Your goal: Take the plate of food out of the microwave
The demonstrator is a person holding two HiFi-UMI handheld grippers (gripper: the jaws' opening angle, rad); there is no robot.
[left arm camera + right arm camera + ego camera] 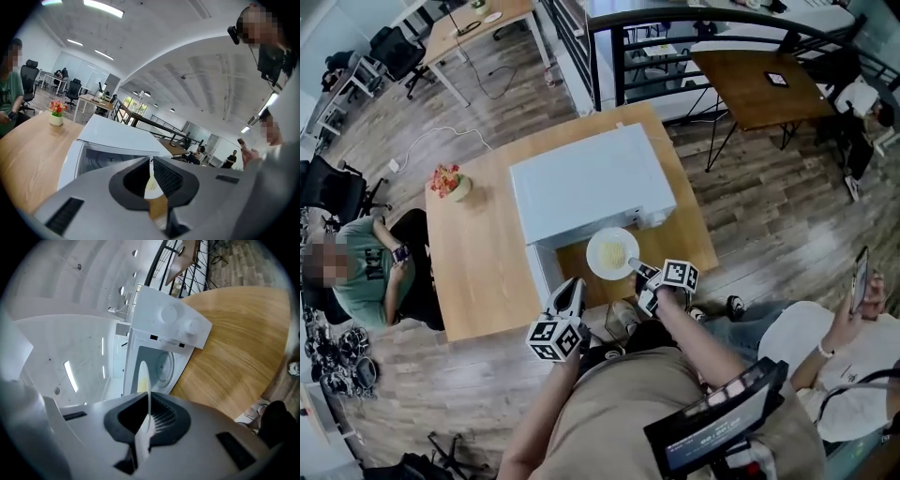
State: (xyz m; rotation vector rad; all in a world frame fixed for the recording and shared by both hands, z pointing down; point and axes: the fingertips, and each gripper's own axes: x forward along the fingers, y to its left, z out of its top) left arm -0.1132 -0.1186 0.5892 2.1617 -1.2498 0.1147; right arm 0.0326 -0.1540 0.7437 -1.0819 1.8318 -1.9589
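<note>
Head view: the plate of food (pixel 612 253) lies at frame centre, just in front of the white microwave (pixel 591 183) and over the wooden table (pixel 478 272), outside the cavity. The right gripper (pixel 647 275) meets its lower-right rim. The left gripper (pixel 569 298) hangs lower left of the plate, apart from it, beside the open door (pixel 546 274).

Left gripper view: jaws together at the tips, nothing clamped; the microwave fills the middle left.

Right gripper view: jaws clamped on the plate's rim, seen edge-on at lower centre, with the open cavity behind.

Judged progress: the plate appears to be out of the microwave. Whether it rests on the table cannot be told. Setting it down and letting go probably remain.
</note>
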